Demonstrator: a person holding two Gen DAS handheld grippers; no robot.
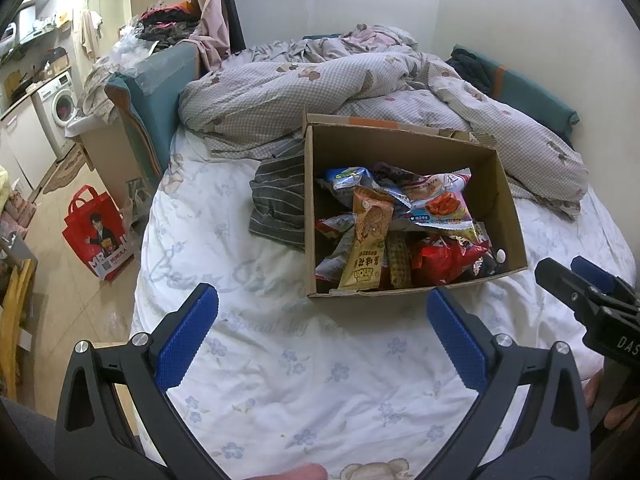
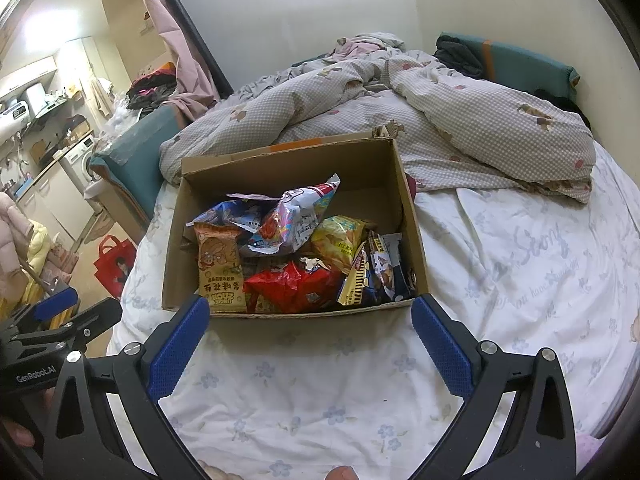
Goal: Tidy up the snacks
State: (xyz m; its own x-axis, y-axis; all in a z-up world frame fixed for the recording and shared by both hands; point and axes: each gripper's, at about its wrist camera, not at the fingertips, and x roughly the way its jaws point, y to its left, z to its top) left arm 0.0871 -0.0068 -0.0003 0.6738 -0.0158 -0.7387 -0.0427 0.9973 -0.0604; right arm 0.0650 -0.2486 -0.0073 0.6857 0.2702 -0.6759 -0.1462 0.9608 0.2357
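left tongs [image 2: 80,312] — "GenRobot.AI" | right tongs [image 1: 576,280] — "DAS" | bedsheet [image 1: 280,360] — "Special day"

Left claw [image 1: 322,328]: we've got it spread wide, blue pads [image 1: 186,336] well apart, nothing between them, pointing forward and tilted down. Right claw [image 2: 310,344]: same, wide apart, empty, pads [image 2: 178,350] angled outward. We're holding both side by side, near each other; each shows at the edge of the other's view. A fingertip [image 1: 298,473] of ours pokes in at the bottom of the left view, and our hand [image 1: 608,404] grips the right handle.
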